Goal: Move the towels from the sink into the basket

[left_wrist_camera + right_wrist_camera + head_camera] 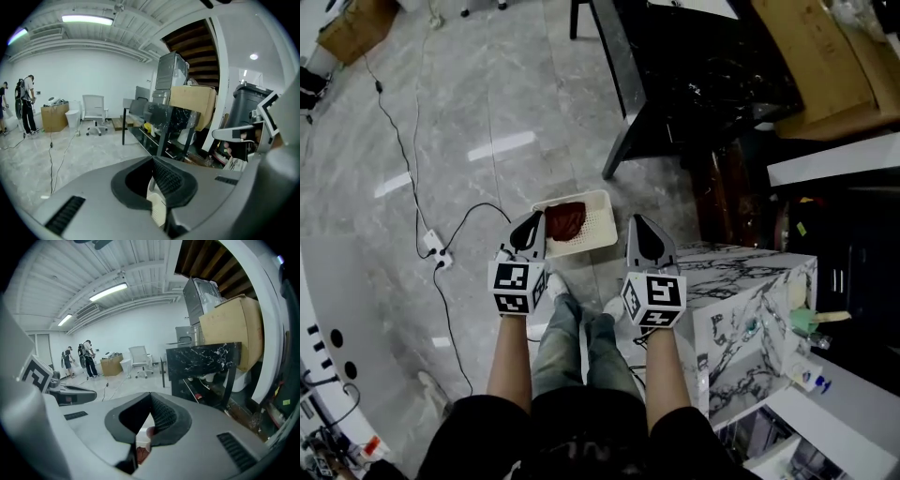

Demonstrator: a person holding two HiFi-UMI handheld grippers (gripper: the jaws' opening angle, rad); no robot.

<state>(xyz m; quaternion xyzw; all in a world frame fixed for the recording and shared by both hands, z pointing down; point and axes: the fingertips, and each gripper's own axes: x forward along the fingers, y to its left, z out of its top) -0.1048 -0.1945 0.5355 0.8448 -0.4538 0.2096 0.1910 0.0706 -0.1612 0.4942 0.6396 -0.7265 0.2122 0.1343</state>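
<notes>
Both grippers are up at waist height over the floor and neither carries anything. The left gripper (528, 231) has its fingers pressed together with only air at the tips, and its own view confirms it: dark pads meeting, nothing between. The right gripper (646, 240) is the same, fingers closed tip to tip and empty.

Just above them in the middle of the head view sits the white perforated basket (598, 225) on the grey floor, with a dark red towel (565, 220) bunched in its left half. It looks soft and crumpled, a loose heap rather than a fold, lying fully inside the rim. A sliver of that red shows low in the right gripper view too, under the closed fingers (161, 416).

So this reads as the gap between a drop and the next fetch: one towel is delivered and the hands are free. The marble-patterned unit (741, 291) at the right of the frame may house the sink, but no basin or further towel is visible, so I can't tell what remains. The next move would call for turning right, spreading the fingers and reaching down into the sink for a pinch on loose cloth
</notes>
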